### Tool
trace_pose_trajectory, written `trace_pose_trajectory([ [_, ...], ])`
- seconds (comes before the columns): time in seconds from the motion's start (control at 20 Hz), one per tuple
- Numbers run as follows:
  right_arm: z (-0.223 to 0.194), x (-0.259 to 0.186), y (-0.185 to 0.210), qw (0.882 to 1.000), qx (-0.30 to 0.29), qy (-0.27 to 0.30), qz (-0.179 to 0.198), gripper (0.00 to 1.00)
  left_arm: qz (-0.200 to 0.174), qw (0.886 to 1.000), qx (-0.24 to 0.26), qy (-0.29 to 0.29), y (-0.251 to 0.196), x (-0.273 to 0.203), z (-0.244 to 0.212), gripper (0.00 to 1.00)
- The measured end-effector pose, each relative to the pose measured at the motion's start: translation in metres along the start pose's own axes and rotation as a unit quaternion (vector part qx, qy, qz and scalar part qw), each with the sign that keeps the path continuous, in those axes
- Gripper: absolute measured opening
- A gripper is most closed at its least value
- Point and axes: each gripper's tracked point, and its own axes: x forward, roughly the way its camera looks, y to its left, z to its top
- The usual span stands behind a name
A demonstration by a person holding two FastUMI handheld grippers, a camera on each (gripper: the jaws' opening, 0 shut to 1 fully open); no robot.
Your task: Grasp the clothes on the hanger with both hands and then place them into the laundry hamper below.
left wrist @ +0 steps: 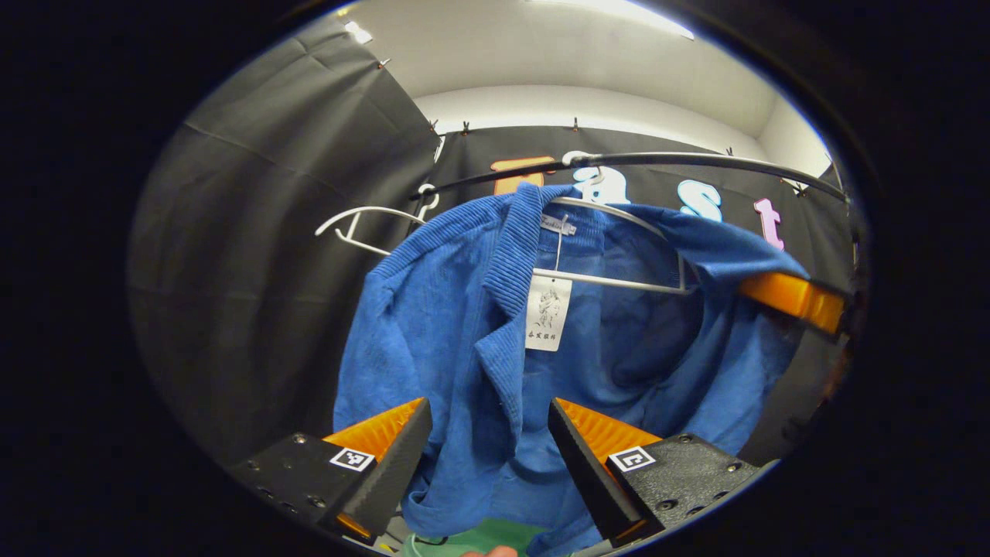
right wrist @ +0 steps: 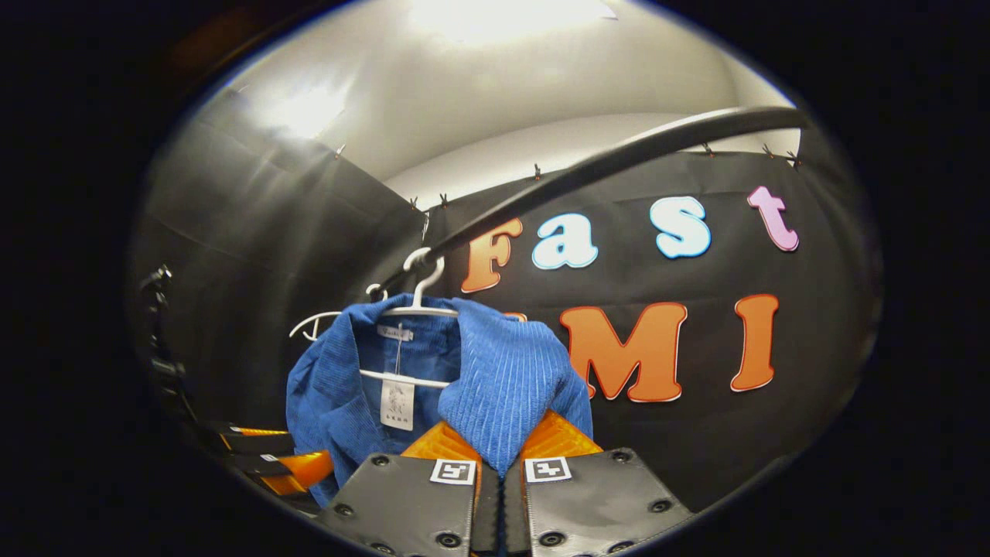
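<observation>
The blue jacket [left wrist: 464,325] is not yet off its white hanger [left wrist: 611,280], which hooks over the dark rail [left wrist: 696,161] high against the booth's wall; so the lifting off and the drop into the hamper are both left to do (the hamper itself I cannot make out, though a scrap of green shows at the bottom edge of the left gripper view, under the hem). One half of the two-handed grasp looks done: in the right gripper view the right tongs [right wrist: 499,456] are pressed together on a fold of the ribbed shoulder cloth, which bulges up between the fingers; the same tongs appear at the far shoulder in the left gripper view [left wrist: 797,300]. The left tongs [left wrist: 487,445] stand spread wide, one finger on each side of the jacket's front edge below the lapel, with no pinch made; the paper tag [left wrist: 547,313] hangs just above them. Both tongs point forward and somewhat upward at the garment, the left lower on the front panel, the right up at shoulder level; my judgement is that closing the left comes next.
</observation>
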Motion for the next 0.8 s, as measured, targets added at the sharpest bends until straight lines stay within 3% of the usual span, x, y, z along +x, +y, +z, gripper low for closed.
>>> trace_pose_trajectory([
  [0.1,0.011,-0.007,0.001,1.000,-0.010,-0.007,0.008,0.10,-0.008,1.000,-0.019,-0.005,-0.015,0.016,0.001,0.92],
  [0.3,0.013,-0.013,0.001,1.000,-0.008,-0.012,0.012,0.10,0.012,0.999,-0.028,-0.016,-0.016,0.055,-0.003,0.92],
  [0.35,0.010,-0.012,0.001,1.000,0.004,-0.012,0.015,0.10,0.026,0.999,-0.023,-0.021,-0.010,0.061,-0.004,0.98],
  [0.4,0.010,-0.015,0.000,1.000,0.014,-0.012,0.017,0.10,0.042,0.999,-0.018,-0.027,-0.003,0.067,-0.004,0.92],
  [0.5,0.007,-0.019,-0.007,0.999,0.029,-0.012,0.018,0.10,0.067,0.997,0.003,-0.038,0.010,0.075,-0.003,0.92],
  [0.7,0.000,-0.022,-0.010,0.998,0.052,-0.010,0.029,0.10,0.078,0.994,0.060,-0.045,0.030,0.074,-0.006,0.76],
  [0.75,-0.002,-0.022,-0.010,0.998,0.053,-0.009,0.032,0.15,0.082,0.993,0.063,-0.049,0.034,0.065,-0.006,0.70],
  [0.8,-0.003,-0.022,-0.010,0.998,0.053,-0.009,0.034,0.10,0.091,0.992,0.069,-0.055,0.042,0.057,-0.007,0.70],
])
